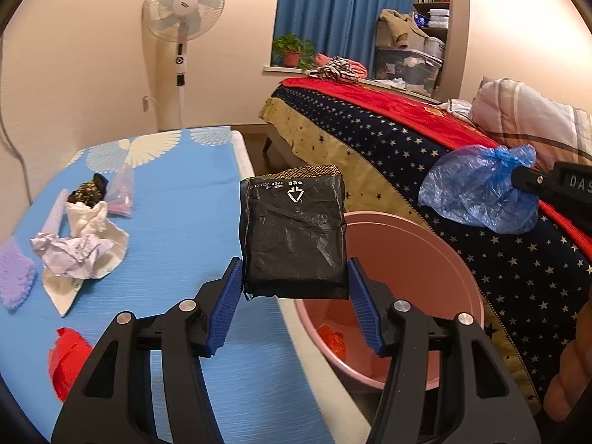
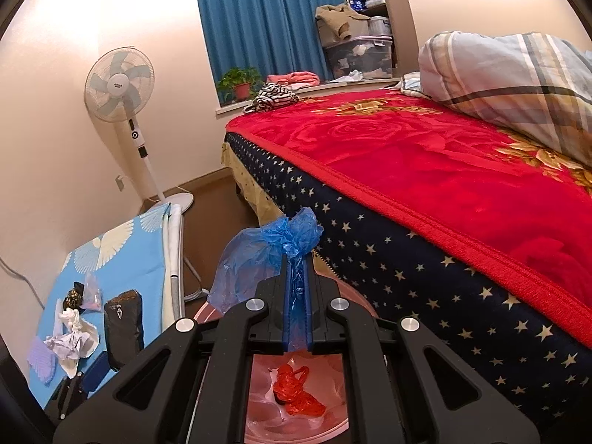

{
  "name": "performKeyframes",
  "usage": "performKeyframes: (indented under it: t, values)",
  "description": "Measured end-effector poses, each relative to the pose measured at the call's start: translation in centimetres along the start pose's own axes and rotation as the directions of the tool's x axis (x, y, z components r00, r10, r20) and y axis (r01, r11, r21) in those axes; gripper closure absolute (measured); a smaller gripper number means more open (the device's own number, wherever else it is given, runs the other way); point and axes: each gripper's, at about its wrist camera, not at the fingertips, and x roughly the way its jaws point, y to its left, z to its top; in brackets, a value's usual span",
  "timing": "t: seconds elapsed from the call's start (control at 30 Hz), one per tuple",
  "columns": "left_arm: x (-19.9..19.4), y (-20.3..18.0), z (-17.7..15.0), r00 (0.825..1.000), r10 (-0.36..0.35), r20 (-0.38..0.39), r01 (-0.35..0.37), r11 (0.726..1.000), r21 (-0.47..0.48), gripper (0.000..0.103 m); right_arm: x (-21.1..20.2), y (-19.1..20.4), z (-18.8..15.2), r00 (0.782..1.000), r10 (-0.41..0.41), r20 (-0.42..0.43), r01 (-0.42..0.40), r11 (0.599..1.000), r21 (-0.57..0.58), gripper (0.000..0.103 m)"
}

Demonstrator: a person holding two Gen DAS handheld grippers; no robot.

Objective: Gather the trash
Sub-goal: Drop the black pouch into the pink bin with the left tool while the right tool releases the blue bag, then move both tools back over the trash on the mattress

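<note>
Both grippers held trash at the round pink plastic basin [image 1: 425, 236] beside the bed.

The left gripper [image 1: 294, 296] clamped a crinkled black foil packet [image 1: 292, 233] between its blue pads, at the basin's near rim by the table edge. The right gripper [image 2: 296, 296] was pinched nearly shut on a thin blue plastic bag [image 2: 259, 255] — directly over the basin, where a crumpled red plastic bag [image 2: 296, 396] already lay. Crumpled white paper [image 1: 74, 251] remained on the blue-covered table [image 1: 177, 222].

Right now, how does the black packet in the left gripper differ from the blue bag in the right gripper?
The black packet is flat, boxy and opaque; the blue bag is crumpled, soft and see-through. The left gripper holds the packet between wide-set pads; the right gripper is nearly shut on the bag's bunched neck. Both hang near the pink bin.
</note>
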Motion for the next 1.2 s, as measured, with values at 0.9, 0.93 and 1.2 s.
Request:
performKeyframes:
  t: [0.9, 0.93, 1.2]
  values:
    - [0.0, -0.5, -0.5, 0.997, -0.066, -0.042, 0.066, 0.998, 0.001, 0.044, 0.1, -0.3, -0.3, 1.0, -0.007, -0.023, 0.007, 1.0, 0.002, 0.052]
    - [-0.3, -0.2, -0.5, 0.997, -0.06, -0.038, 0.06, 0.998, 0.0, 0.045, -0.1, -0.1, -0.4, 1.0, 0.0, -0.024, -0.001, 1.0, -0.002, 0.052]
    - [-2.9, 2.0, -0.4, 1.0, -0.014, -0.003, 0.014, 1.0, -0.005, 0.059, -1.2, 1.9, -1.4, 0.996, 0.08, -0.041, -0.082, 0.996, -0.043, 0.055]
